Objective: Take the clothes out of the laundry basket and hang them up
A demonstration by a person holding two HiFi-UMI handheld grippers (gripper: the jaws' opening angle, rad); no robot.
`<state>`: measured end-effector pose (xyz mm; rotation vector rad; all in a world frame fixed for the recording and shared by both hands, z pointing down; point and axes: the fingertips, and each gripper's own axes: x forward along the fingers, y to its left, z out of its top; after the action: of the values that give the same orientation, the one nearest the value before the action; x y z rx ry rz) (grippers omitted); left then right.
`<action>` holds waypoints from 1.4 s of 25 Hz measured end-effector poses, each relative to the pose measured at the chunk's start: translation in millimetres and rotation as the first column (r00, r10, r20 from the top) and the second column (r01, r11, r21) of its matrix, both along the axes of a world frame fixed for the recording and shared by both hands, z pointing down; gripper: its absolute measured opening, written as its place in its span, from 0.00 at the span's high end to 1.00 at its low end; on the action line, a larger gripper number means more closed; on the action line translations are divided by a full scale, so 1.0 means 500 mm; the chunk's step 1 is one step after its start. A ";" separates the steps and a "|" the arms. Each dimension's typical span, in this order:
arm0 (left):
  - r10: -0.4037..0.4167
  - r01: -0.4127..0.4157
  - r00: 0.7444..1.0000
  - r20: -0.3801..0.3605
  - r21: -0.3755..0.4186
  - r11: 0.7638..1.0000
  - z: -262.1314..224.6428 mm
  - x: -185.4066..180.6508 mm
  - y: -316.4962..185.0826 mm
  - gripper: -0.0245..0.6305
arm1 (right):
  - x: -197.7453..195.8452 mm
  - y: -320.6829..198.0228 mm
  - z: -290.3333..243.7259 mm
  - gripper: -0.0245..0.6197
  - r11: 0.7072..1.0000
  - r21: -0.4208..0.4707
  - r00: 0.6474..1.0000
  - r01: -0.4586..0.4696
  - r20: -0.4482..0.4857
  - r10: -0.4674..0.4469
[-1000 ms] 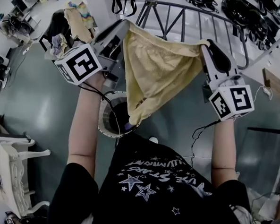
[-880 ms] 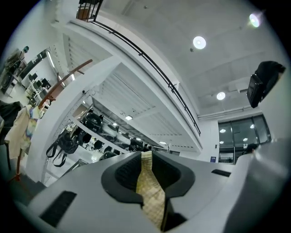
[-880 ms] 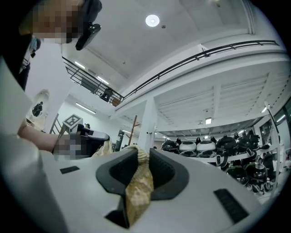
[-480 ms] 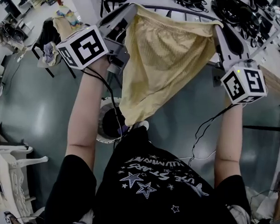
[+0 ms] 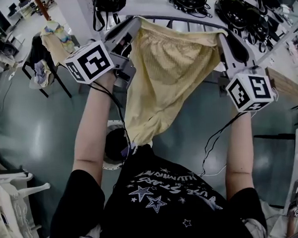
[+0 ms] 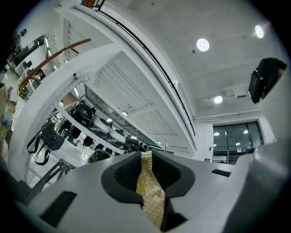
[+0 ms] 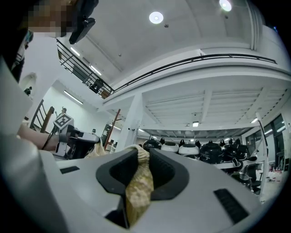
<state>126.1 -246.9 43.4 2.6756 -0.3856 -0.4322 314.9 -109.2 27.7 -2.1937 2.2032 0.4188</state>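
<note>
The left gripper (image 5: 134, 24) and right gripper (image 5: 222, 37) are each clamping 1 top corner of the yellow shorts (image 5: 161, 75), holding them stretched wide, and they are hanging directly above the laundry basket (image 5: 109, 163).

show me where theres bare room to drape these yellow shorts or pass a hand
The grey rack rail beyond the yellow shorts looks bare where it shows. Open floor lies between the clothes-draped chair and the left forearm, and between shorts and right forearm. Crowded: the laundry basket under the shorts, black helmets behind the rack.
</note>
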 end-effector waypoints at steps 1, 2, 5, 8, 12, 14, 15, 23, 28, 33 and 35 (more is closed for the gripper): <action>-0.003 0.003 1.000 -0.005 -0.004 1.000 0.001 0.003 -0.024 0.83 | 0.005 -0.025 0.000 0.83 1.000 -0.001 1.000 -0.001 0.000 0.001; -0.006 0.006 1.000 -0.011 -0.008 1.000 0.000 0.007 -0.050 0.83 | 0.010 -0.051 -0.001 0.83 1.000 -0.001 1.000 -0.001 -0.001 0.001; -0.011 0.011 0.999 -0.031 -0.008 1.000 -0.014 0.019 -0.127 0.83 | 0.024 -0.129 -0.012 0.83 1.000 0.009 1.000 -0.007 -0.001 0.007; -0.009 0.010 0.999 -0.046 0.011 1.000 -0.040 0.031 -0.198 0.83 | 0.041 -0.204 -0.034 0.83 0.999 0.031 1.000 -0.017 0.011 0.017; -0.001 0.004 0.998 -0.062 0.039 0.999 -0.073 0.049 -0.288 0.83 | 0.059 -0.296 -0.066 0.83 0.998 0.058 0.999 -0.033 0.011 0.032; 0.002 0.000 0.998 -0.056 0.043 0.999 -0.077 0.062 -0.328 0.83 | 0.070 -0.338 -0.072 0.83 0.998 0.054 0.999 -0.043 -0.001 0.044; 0.004 -0.002 0.999 -0.051 0.041 0.999 -0.074 0.069 -0.347 0.83 | 0.076 -0.358 -0.070 0.83 0.998 0.047 0.999 -0.050 -0.007 0.050; 0.002 -0.002 1.000 -0.022 -0.019 1.000 0.001 0.131 -0.448 0.83 | 0.154 -0.467 0.011 0.83 0.997 -0.033 0.997 -0.074 0.017 0.075; -0.043 0.043 0.999 0.002 -0.058 0.997 0.044 0.170 -0.523 0.83 | 0.199 -0.556 0.060 0.83 0.996 -0.062 0.998 -0.057 0.029 0.059; -0.074 0.076 0.997 0.031 -0.079 0.994 0.070 0.217 -0.619 0.83 | 0.255 -0.667 0.087 0.83 0.996 -0.081 0.998 -0.028 0.046 0.032; -0.093 0.097 0.994 0.061 -0.068 0.993 0.078 0.239 -0.656 0.83 | 0.278 -0.709 0.097 0.83 0.996 -0.088 0.999 -0.014 0.048 0.018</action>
<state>245.8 -575.0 82.5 2.6129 -0.5369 -0.3619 453.9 -463.4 76.3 -2.2399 2.2215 0.2716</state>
